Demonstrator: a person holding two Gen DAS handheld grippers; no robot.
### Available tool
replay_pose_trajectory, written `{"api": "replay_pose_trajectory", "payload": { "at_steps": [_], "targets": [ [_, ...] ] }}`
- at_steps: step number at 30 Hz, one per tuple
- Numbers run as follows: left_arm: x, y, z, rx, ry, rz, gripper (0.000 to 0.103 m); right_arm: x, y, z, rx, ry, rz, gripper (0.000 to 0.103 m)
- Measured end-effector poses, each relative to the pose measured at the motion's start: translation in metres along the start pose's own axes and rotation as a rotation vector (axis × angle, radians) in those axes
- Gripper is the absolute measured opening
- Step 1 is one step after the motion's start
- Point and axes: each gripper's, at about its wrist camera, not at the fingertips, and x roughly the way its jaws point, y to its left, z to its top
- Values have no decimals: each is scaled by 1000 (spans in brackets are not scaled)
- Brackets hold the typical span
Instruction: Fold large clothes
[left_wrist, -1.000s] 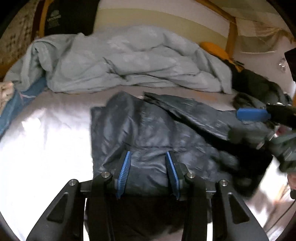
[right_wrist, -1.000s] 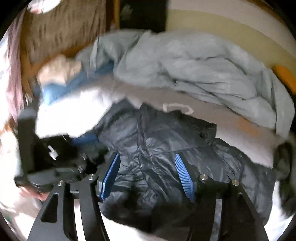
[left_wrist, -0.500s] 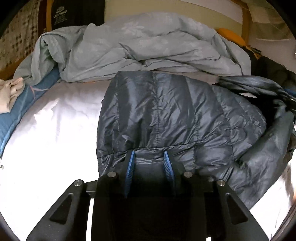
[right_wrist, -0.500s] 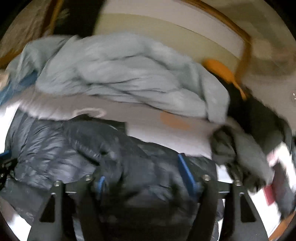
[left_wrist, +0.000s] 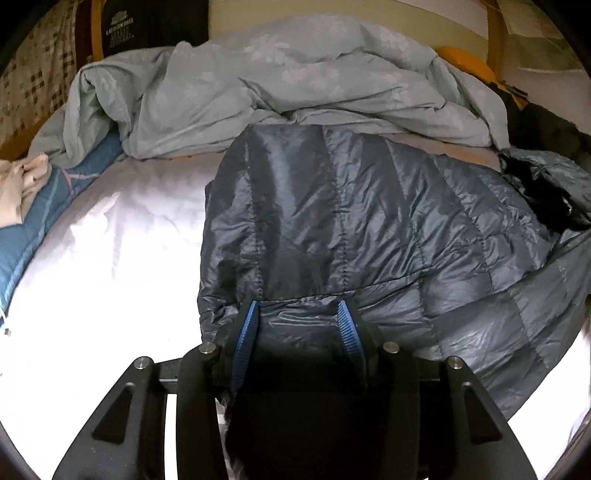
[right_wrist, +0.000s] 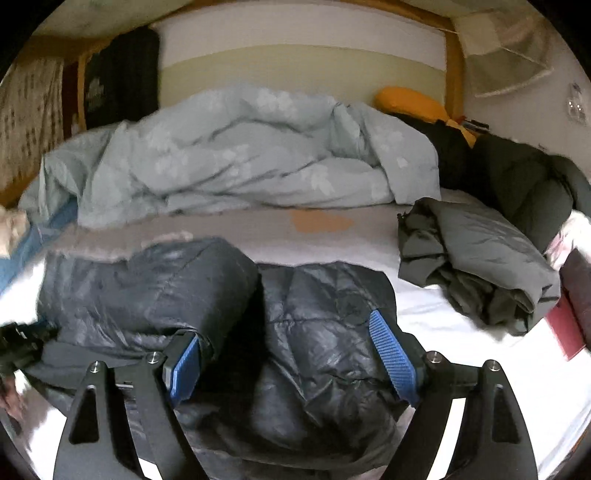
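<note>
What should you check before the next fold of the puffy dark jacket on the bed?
1. Puffy dark jacket lies on the white sheet: ok.
2. Left hand-held gripper has the jacket's edge between its pads, jaws opening: grip cannot tell.
3. Right hand-held gripper jaws opening wide over the jacket, pads not pressing: ok.
4. Folded-over part lies flat: not ok, it bulges in the right wrist view.
5. Grey garment lies apart from the jacket: ok.
6. Crumpled blue duvet is clear of the jacket: not ok, their edges meet.
</note>
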Motion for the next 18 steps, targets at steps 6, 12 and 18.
{"api": "replay_pose_trajectory", "payload": {
  "at_steps": [6, 12, 18],
  "targets": [
    [4, 9, 0, -15, 12, 23, 45, -2, -31, -5, 197, -17, 13, 84],
    [10, 17, -2, -27, 38, 50, 44, 16, -58, -18, 396, 110, 232, 84],
    [11, 19, -3, -29, 44, 72, 44, 35, -84, -32, 582, 199, 416, 84]
  ]
}}
